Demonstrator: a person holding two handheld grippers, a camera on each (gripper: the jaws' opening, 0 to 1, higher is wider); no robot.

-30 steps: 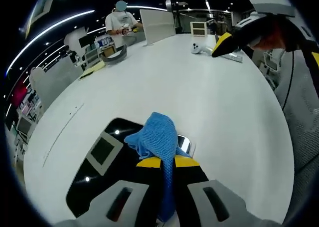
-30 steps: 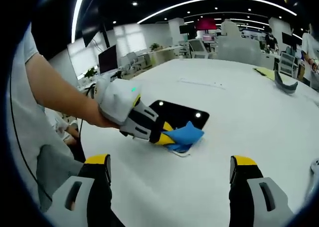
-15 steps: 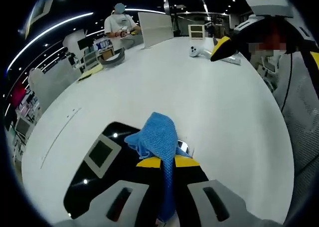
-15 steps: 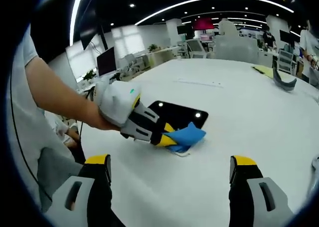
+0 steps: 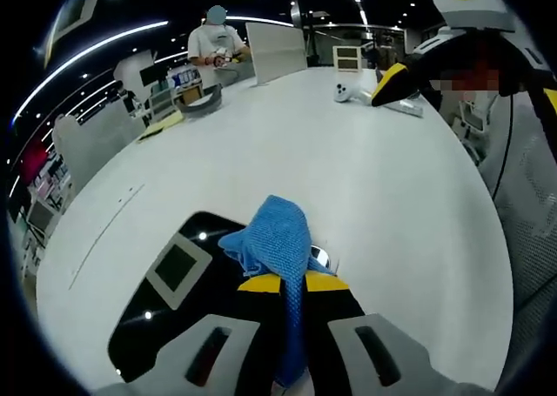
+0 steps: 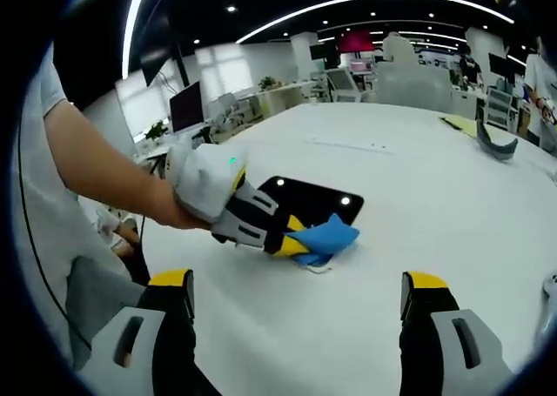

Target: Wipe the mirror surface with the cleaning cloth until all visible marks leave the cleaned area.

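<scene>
The left gripper (image 5: 292, 282) is clamped on a blue cleaning cloth (image 5: 273, 236), pressing it onto the dark mirror (image 5: 170, 296) lying flat on the white table (image 5: 331, 161). In the right gripper view the cloth (image 6: 324, 237) sits at the mirror's (image 6: 305, 196) 5 o'clock corner. The right gripper (image 6: 296, 293) hovers with its jaws wide apart and nothing between them.

The cloth (image 5: 277, 236) hides the mirror's (image 5: 165, 305) corner (marks unreadable)
</scene>
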